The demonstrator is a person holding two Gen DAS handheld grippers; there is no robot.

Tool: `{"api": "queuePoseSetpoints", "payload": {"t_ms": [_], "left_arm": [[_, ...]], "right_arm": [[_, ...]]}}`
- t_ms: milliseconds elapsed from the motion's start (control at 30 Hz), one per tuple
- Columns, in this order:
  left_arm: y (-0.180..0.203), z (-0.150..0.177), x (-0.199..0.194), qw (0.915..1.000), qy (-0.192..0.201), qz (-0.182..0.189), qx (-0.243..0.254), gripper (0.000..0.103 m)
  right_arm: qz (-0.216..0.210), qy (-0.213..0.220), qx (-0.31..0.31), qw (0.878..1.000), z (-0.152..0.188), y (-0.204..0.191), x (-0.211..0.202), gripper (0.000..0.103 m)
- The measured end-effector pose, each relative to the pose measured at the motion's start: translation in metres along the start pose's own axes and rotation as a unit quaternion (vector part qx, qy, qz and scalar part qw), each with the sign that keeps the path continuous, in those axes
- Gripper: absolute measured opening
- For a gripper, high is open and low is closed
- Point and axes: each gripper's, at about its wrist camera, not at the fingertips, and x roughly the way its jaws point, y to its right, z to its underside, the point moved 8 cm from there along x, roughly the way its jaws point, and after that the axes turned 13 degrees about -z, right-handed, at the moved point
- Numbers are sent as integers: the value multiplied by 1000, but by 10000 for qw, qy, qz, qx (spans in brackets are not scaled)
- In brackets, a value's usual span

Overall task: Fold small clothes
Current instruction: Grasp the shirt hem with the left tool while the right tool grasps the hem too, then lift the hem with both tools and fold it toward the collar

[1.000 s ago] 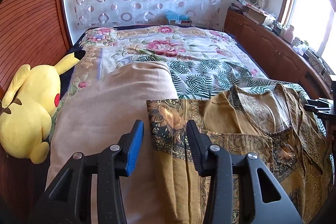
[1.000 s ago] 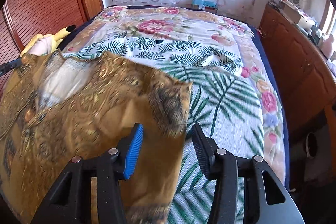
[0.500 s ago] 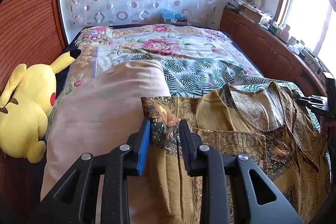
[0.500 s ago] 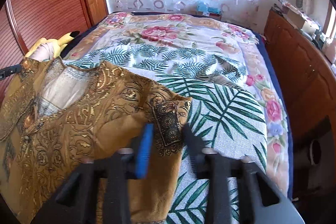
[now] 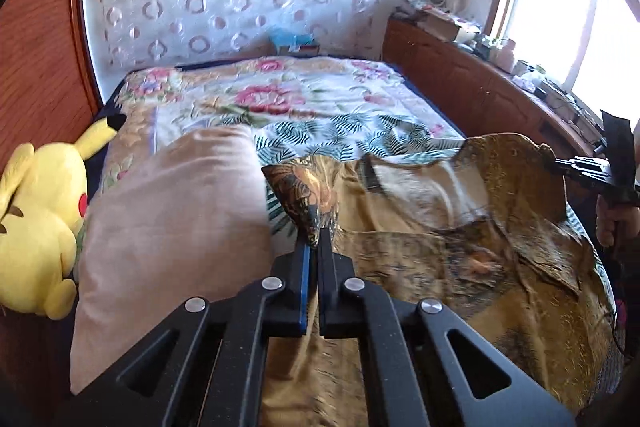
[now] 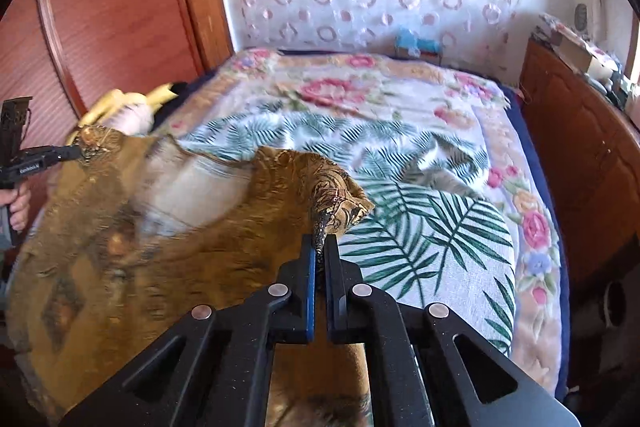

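Left wrist: one shirt point(image 5: 460, 267), two tools.

Rig hardware, both wrist views.
Left gripper point(image 5: 315, 239) and right gripper point(image 6: 319, 245): matte black linkage arms, round silver rivets, one blue-edged finger point(image 5: 305, 267) each; small white lettering on the handle.

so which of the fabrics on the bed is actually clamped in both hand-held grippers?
The mustard patterned top: left hand-held gripper and right hand-held gripper each pinch a sleeve. The beige pillow and palm-leaf blanket lie ungripped.
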Motion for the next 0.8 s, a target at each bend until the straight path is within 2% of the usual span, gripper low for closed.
{"api": "queuePoseSetpoints", "payload": {"t_ms": [133, 267, 533, 800], "left_arm": [[17, 10, -34, 9997, 247, 62, 48, 3], [24, 27, -60, 9991, 409, 23, 77, 3], [19, 68, -93, 9983, 569, -138, -10, 2], [13, 114, -133, 9968, 714, -139, -317, 2]], "right_arm": [[-244, 232, 139, 9993, 18, -20, -19, 3], [-304, 315, 39, 9990, 43, -42, -32, 3], [-223, 415, 138, 9988, 88, -53, -64, 3], [-135, 523, 412, 9977, 140, -65, -116, 3]]}}
